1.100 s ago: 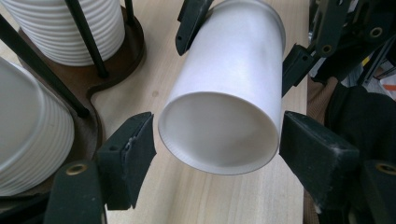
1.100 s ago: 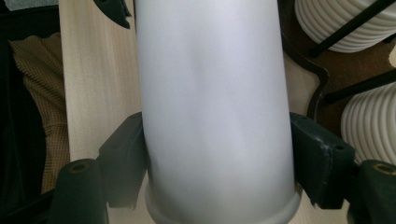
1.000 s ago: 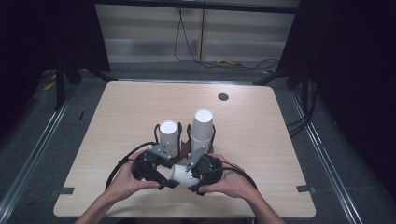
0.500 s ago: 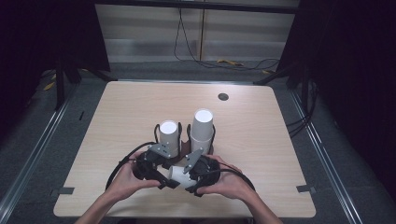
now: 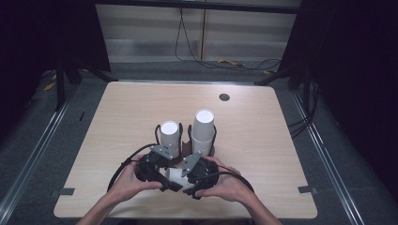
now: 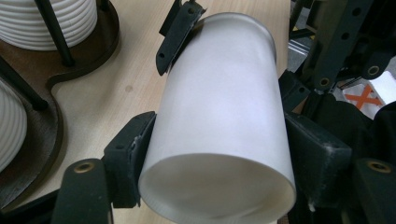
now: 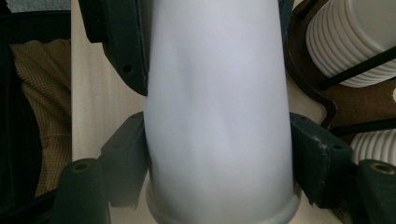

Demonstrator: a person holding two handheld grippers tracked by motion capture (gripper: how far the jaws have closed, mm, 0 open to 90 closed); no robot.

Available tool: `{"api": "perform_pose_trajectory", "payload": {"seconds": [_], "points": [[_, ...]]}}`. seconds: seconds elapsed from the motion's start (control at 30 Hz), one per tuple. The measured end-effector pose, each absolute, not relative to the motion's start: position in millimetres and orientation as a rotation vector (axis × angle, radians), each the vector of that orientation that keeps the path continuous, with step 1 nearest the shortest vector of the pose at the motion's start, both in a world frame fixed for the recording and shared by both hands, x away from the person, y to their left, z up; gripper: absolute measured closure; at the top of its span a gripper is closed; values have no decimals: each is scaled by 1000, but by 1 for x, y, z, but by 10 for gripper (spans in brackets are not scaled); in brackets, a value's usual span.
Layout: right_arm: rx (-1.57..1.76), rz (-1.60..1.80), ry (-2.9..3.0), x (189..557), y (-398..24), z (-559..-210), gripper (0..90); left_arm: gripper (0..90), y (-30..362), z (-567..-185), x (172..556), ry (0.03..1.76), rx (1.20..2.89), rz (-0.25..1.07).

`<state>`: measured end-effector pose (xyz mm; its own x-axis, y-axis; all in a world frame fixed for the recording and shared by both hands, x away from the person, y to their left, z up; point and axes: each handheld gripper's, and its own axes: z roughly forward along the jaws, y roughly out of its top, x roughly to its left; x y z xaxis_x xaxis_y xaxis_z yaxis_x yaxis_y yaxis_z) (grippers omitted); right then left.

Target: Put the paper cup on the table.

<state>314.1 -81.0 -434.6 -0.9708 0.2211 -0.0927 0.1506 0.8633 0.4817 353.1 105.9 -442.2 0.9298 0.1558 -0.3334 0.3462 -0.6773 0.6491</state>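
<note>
Matt white cup (image 6: 219, 126), smooth-walled, paper or thin plastic by the look, with a rolled rim. Black matt plastic jaws on the left gripper (image 5: 155, 166) and the right gripper (image 5: 199, 171), pads slightly rough and scuffed at the edges; grey metal-looking plates on top. Ribbed white cup stacks (image 7: 355, 37), faintly glossy. Dark brown wooden holder base (image 6: 74, 60) with thin black rods, satin finish. Pale wood-grain table top (image 5: 263, 136), matt and smooth. Woven tan cloth (image 7: 42, 112), coarse-textured.
</note>
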Motion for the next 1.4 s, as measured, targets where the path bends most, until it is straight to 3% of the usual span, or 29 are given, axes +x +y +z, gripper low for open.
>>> {"api": "perform_pose_trajectory", "payload": {"seconds": [0.23, 0.57, 1.4], "points": [[279, 747, 2909, 316, -82, -438, 262, 317, 105, -443, 351, 365, 2339, -305], [391, 887, 2895, 320, -91, -437, 142, 327, 108, -439, 349, 364, 2318, -271], [600, 1038, 2810, 318, -133, -447, 150, 323, 123, -437, 347, 387, 2173, -192]]}}
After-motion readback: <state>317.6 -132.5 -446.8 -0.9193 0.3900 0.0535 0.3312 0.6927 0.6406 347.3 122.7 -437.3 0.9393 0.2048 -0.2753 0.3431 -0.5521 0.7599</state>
